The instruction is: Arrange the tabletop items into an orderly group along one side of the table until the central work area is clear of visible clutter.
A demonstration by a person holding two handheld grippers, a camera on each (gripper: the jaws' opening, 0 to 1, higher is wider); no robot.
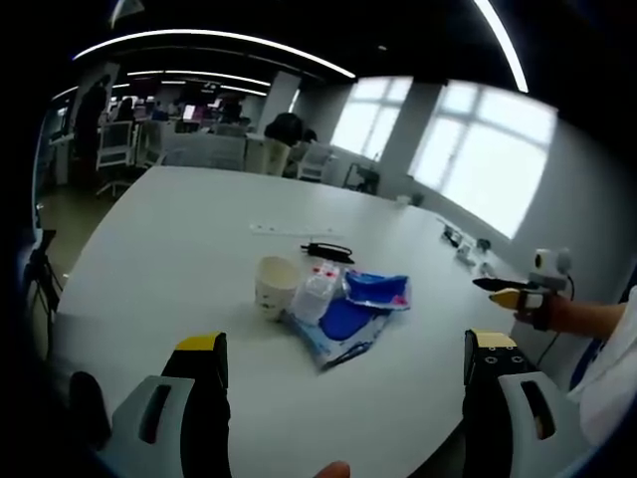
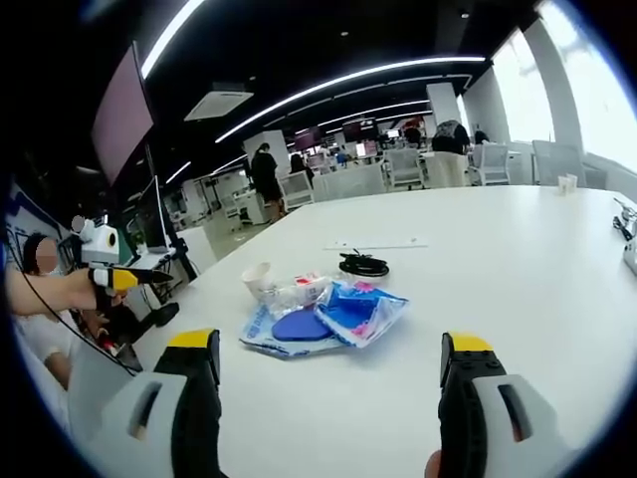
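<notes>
The desk is plain white; the small cup on it is creamy white; the plastic bags just beside the cup are bright blue and see-through, with small pink and red marks; the cable far behind them is black; the thin strip past it is white; the left claw has grey and black jaws with yellow tips; the right claw has the same grey, black and yellow.
</notes>
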